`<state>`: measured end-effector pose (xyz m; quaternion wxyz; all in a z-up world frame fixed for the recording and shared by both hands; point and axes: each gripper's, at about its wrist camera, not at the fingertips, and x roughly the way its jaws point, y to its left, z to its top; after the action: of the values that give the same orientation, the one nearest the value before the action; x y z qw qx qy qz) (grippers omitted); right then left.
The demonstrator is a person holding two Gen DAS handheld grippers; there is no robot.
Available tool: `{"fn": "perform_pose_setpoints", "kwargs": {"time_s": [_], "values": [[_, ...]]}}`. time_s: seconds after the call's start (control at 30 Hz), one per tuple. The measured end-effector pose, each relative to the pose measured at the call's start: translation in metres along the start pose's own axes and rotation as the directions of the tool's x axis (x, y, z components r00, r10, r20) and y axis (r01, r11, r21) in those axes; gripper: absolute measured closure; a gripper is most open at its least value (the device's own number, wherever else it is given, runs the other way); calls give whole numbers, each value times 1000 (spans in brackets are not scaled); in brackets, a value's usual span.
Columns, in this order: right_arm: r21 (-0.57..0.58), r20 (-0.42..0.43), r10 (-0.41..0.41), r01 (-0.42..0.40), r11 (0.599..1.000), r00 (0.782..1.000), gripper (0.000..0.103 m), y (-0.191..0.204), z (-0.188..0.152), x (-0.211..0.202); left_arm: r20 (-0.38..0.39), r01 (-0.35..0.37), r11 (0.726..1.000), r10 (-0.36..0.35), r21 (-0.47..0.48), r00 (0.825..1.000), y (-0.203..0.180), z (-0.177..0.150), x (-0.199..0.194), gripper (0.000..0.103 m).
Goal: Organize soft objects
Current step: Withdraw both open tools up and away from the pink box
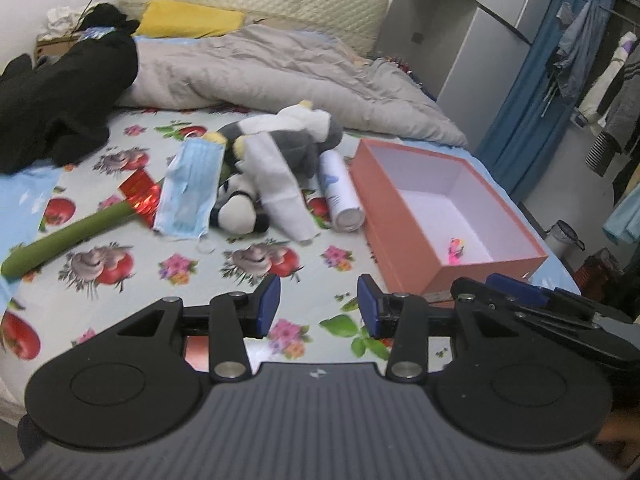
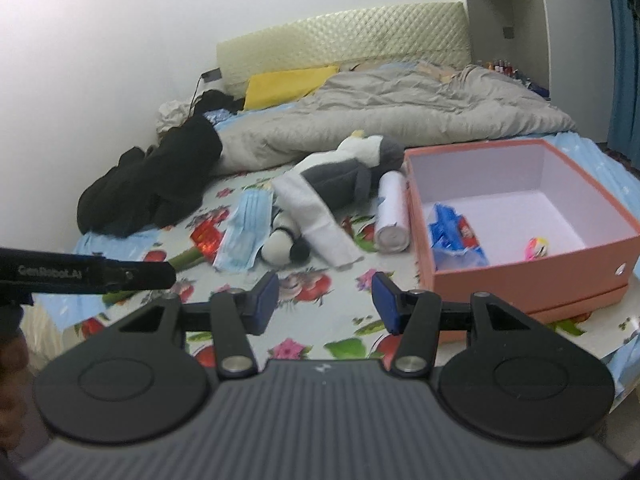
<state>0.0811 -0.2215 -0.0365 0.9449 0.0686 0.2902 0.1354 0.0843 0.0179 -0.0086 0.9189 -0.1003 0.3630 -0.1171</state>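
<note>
Bedroom clutter fills both views: a bed with a fruit-and-flower sheet runs back to a quilted cream headboard, with a grey duvet bunched across its far half and a yellow pillow against the headboard; black clothing is heaped along the wall side. Only one piece of writing reads clearly: "GenRobot.AI" on the black body of the left gripper, seen from the right wrist; a blue packet inside the pink box carries red and white print too blurred to read, and the white spray can bears a blue mark that cannot be made out.

Soft things lie in a loose pile mid-bed, just left of the box: a grey-and-white plush toy, a white folded cloth draped over it, a smaller black-and-white plush beneath, and a blue face mask overlapping a red foil wrapper and a long green stem. The can lies between the pile and the box wall; a small pink trinket sits on the box floor.

Both grippers hover over bare sheet near the foot of the bed, side by side; the left gripper's blue pads stand apart with nothing between them; the right gripper likewise has its jaws parted and empty.
</note>
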Motion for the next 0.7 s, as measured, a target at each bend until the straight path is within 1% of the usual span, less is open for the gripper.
{"fn": "perform_pose_setpoints", "kwargs": {"time_s": [0.17, 0.27, 0.43, 0.7], "values": [[-22, -1, 17, -17, 1000, 1000, 49, 12, -14, 4, 21, -26, 1000, 26, -16, 999, 18, -16, -4, 53], [-20, -26, 27, -28, 999, 999, 49, 19, -19, 6, 10, -42, 998, 42, -37, 999, 27, -25, -7, 53], [-41, -34, 36, -38, 998, 999, 49, 28, -21, 11, 6, -56, 997, 56, -62, 998, 41, -33, -7, 53], [-40, -64, 22, -24, 999, 998, 49, 30, -22, 42, -15, -75, 994, 74, -82, 997, 63, -33, 20, 51]]}}
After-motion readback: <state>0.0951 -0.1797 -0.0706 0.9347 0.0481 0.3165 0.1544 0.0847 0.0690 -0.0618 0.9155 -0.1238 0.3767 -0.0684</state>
